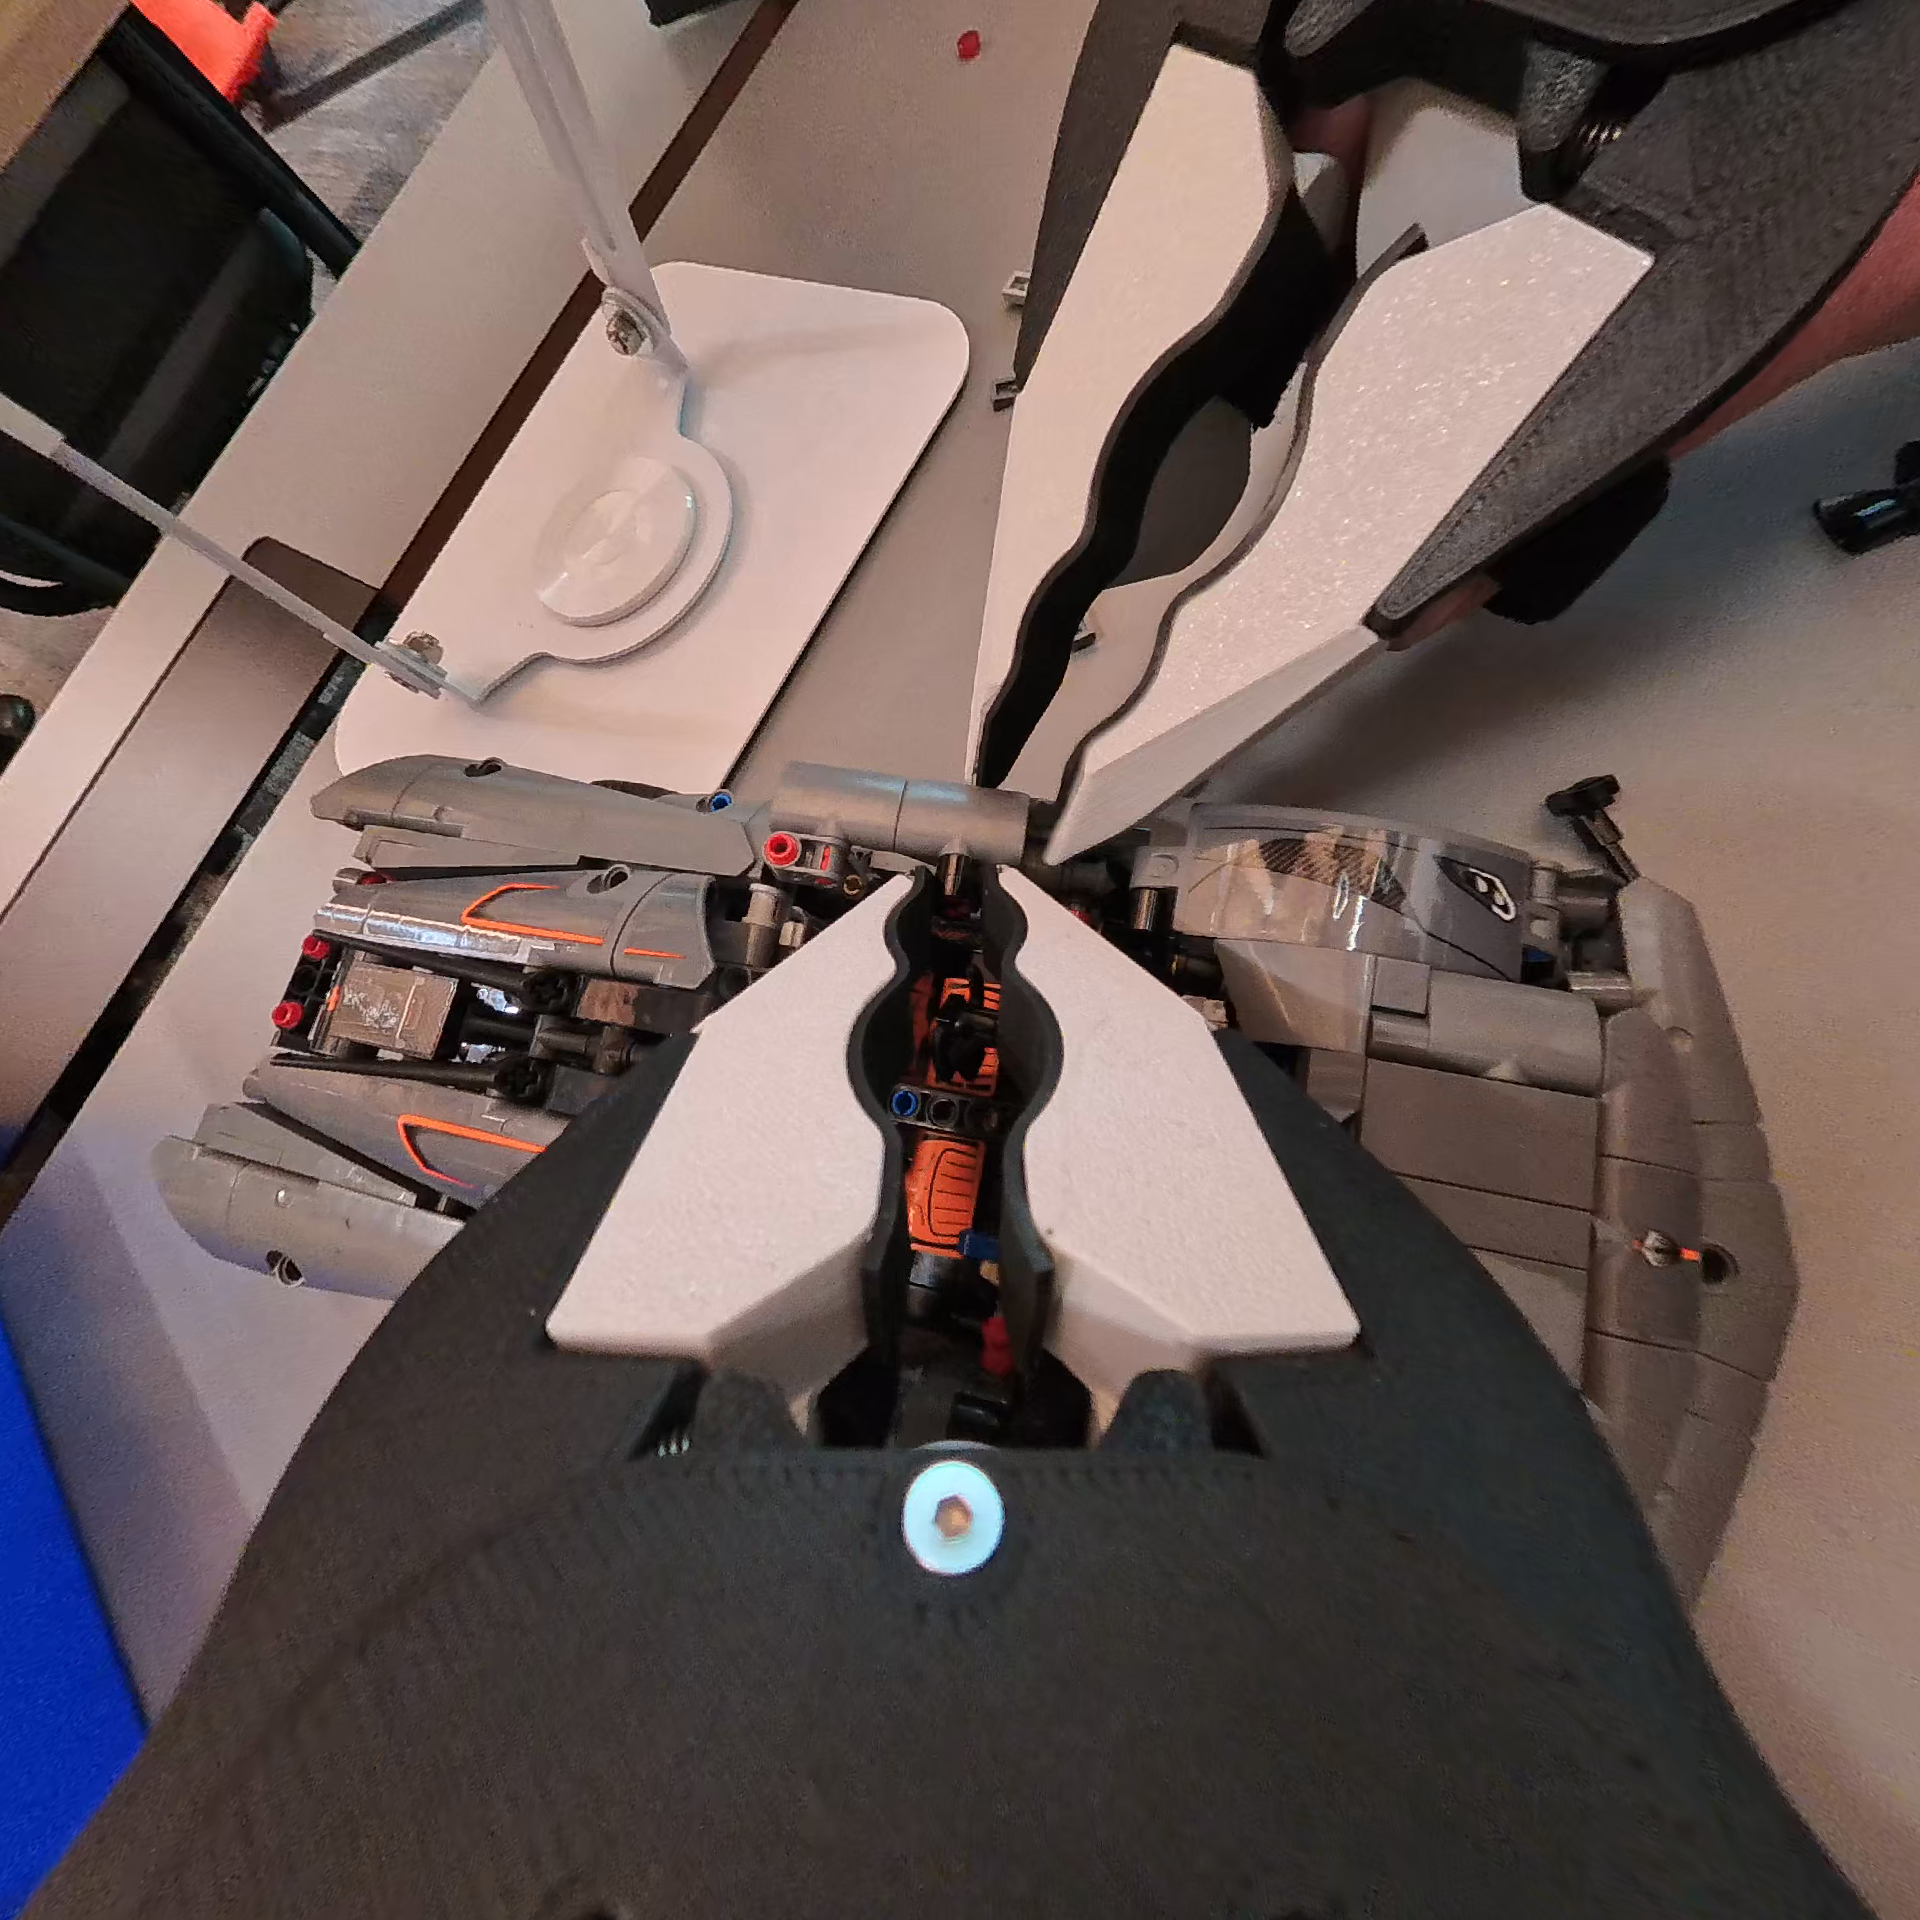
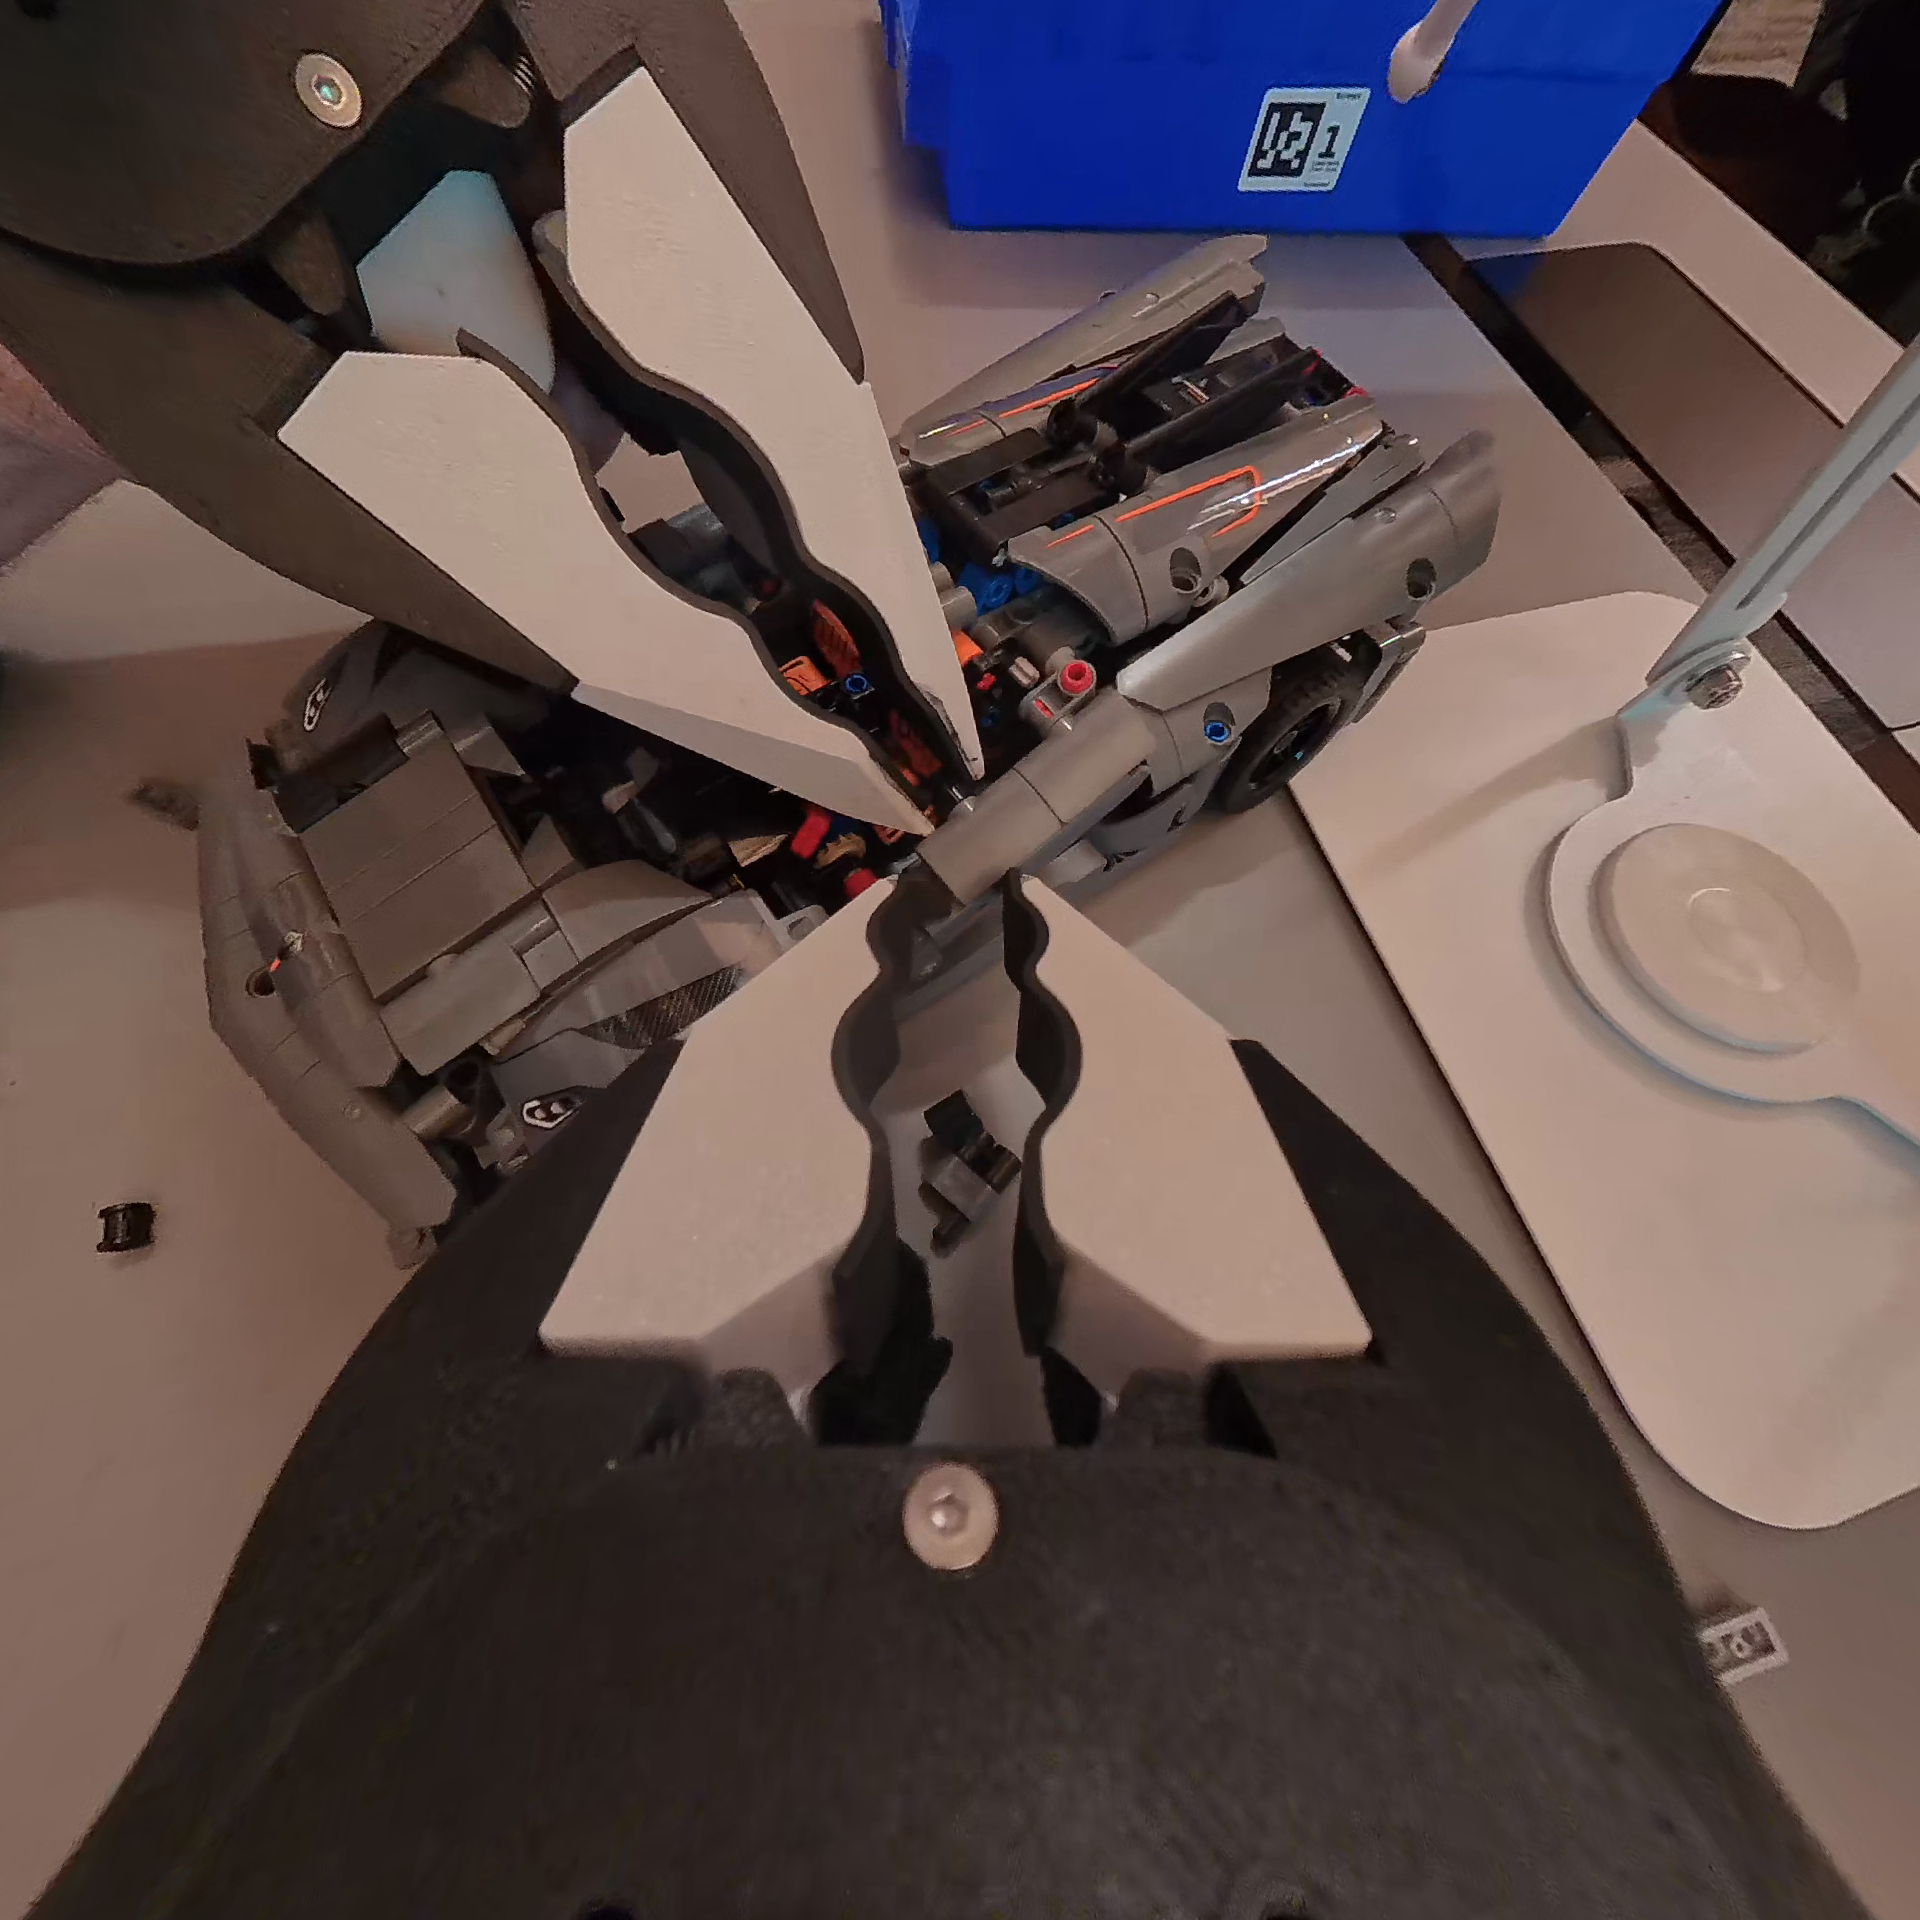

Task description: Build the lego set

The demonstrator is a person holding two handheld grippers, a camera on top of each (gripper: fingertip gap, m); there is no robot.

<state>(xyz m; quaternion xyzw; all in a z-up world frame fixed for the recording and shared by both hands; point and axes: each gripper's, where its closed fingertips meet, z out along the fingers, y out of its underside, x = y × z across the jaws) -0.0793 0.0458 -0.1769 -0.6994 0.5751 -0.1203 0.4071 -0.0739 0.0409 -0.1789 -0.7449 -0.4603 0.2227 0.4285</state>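
A grey lego car (image 1: 1455,1039) with orange stripes lies on the table, its open cabin showing orange and black parts; it also shows in the right wrist view (image 2: 416,862). A grey beam (image 1: 914,816) runs along its far side. My left gripper (image 1: 951,881) reaches over the cabin, its jaws almost closed around a small black peg (image 1: 951,864) just under that beam. My right gripper (image 2: 958,883) is shut on the end of the grey beam (image 2: 1049,790). The two grippers meet tip to tip: the right gripper (image 1: 1023,821) comes in from above, and the left gripper (image 2: 954,800) from the upper left.
A white stand base (image 1: 727,468) lies right behind the car, with thin metal struts rising from it. A blue bin (image 2: 1247,104) stands beyond the car's rear. A loose black piece (image 2: 125,1226) lies by the car's nose, and small grey pieces (image 1: 1013,291) lie farther off. My left and right fingertips are right by each other. The loose black piece (image 2: 125,1226) is about 15 cm from both grippers' fingertips.
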